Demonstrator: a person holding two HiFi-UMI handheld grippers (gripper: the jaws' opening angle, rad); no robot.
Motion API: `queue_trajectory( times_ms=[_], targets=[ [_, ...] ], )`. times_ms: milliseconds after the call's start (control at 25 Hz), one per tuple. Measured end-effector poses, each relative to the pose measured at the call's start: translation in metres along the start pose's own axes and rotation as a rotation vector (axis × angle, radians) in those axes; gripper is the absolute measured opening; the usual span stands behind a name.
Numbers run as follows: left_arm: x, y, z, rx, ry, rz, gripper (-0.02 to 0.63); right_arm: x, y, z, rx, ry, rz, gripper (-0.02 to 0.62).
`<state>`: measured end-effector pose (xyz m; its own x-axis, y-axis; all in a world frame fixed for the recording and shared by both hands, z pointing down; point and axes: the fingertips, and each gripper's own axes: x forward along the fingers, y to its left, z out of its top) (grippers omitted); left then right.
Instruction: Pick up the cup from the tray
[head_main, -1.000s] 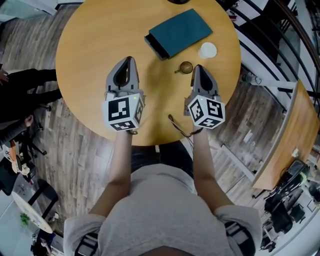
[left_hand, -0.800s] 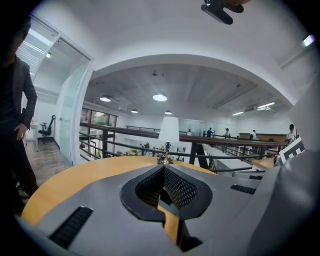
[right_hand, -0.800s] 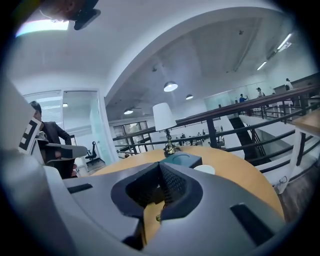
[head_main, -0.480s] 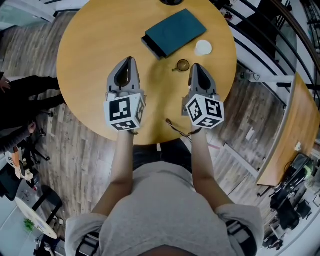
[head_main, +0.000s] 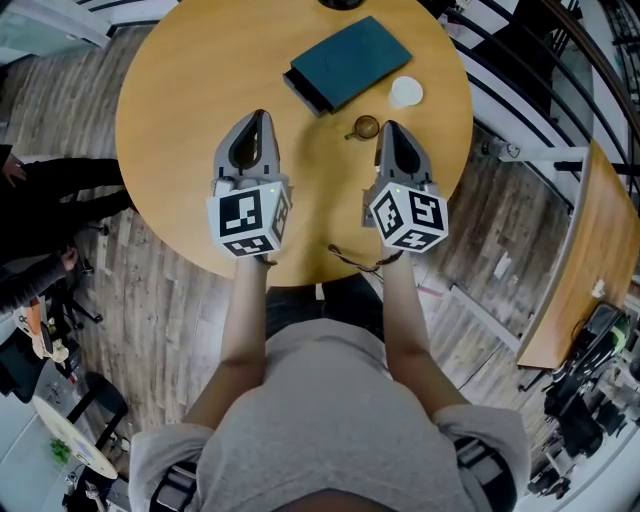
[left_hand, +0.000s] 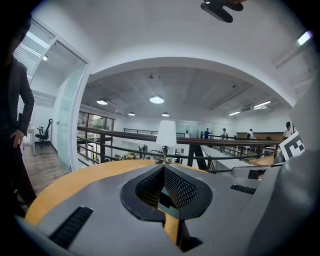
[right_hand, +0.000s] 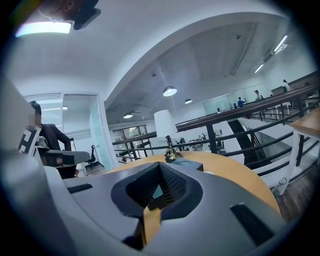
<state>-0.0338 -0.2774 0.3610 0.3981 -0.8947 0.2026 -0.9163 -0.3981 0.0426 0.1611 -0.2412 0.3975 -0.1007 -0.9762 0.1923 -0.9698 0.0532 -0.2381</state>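
A small brass cup (head_main: 366, 127) with a side handle stands on the round wooden table (head_main: 200, 90), just in front of a teal tray (head_main: 350, 62). It rests on the table top, not on the tray. My right gripper (head_main: 388, 127) is shut and empty, with its tip close beside the cup's right side. In the right gripper view the cup (right_hand: 171, 153) shows just past the closed tip (right_hand: 160, 166), with the tray (right_hand: 190, 162) behind it. My left gripper (head_main: 259, 118) is shut too, hovering over bare table left of the cup, tip (left_hand: 163, 166) closed.
A white disc (head_main: 406, 91) lies on the table right of the tray. A dark object (head_main: 340, 3) sits at the far table edge. Railings (head_main: 540, 60) and another wooden table (head_main: 585, 270) are to the right. A person in black (head_main: 40, 190) is at the left.
The head view has shifted slightly. The right gripper's tip has edged a little closer to the cup. Both grippers stay shut and nearly still.
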Motion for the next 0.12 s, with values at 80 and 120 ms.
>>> queue_trajectory(
  times_ms=[80,120],
  targets=[
    [-0.0006,0.0002,0.0013,0.002,-0.004,0.0,0.006,-0.0004,0.001,0.0007,-0.002,-0.001,0.001,0.008],
    [-0.001,0.0004,0.002,0.003,-0.006,0.0,0.006,-0.0006,0.0016,0.001,-0.003,-0.002,0.002,0.008]
  ],
)
